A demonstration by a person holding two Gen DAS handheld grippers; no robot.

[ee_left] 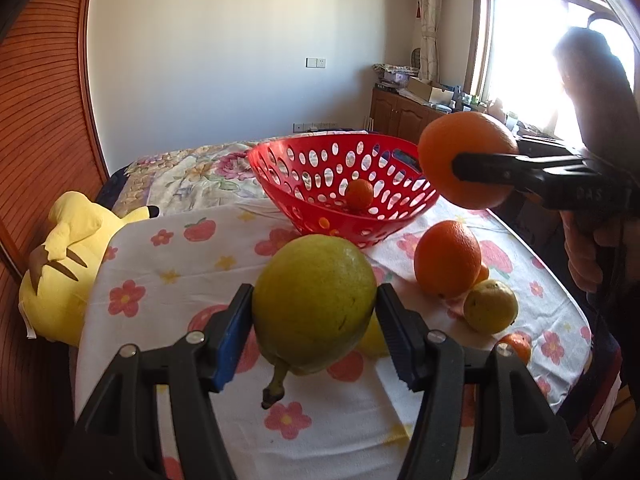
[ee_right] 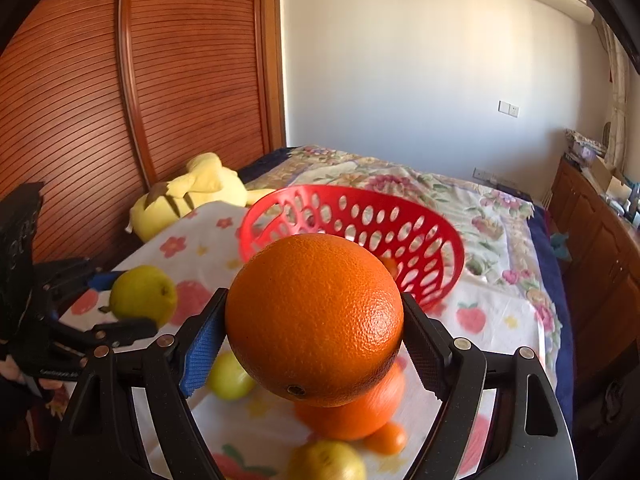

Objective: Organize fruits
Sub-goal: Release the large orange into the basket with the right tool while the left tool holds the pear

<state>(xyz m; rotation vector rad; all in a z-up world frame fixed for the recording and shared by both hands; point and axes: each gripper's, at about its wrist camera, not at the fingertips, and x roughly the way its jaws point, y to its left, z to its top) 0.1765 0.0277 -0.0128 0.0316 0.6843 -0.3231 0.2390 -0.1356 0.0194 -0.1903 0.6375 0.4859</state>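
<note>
At the far left, a yellow plush toy is seen lying at the edge of the flowered tablecloth, against the slatted wooden wardrobe door.

Next, the left gripper is seen from its own camera, angled downward over the cloth. A green-yellow pear is clamped between its two pads, stem end toward the camera, and is held clear of the table. The jaws are set partway apart, closed onto the pear's sides.

Beyond the pear, a red perforated basket is placed on the cloth, tilted, with one small orange fruit lying inside.

To the right of the basket, a large loose orange rests on the cloth, with a yellow-green fruit just beside it and a small tangerine near the table edge.

Farther right and higher, the right gripper is held out above the table, pointing toward the basket. A big orange is gripped in it; the jaws are spread wide and pressed on the fruit's flanks, as shown in the right wrist view. The orange is carried in the air near the basket rim. A hand is seen wrapped around the handle at the far right.
</note>
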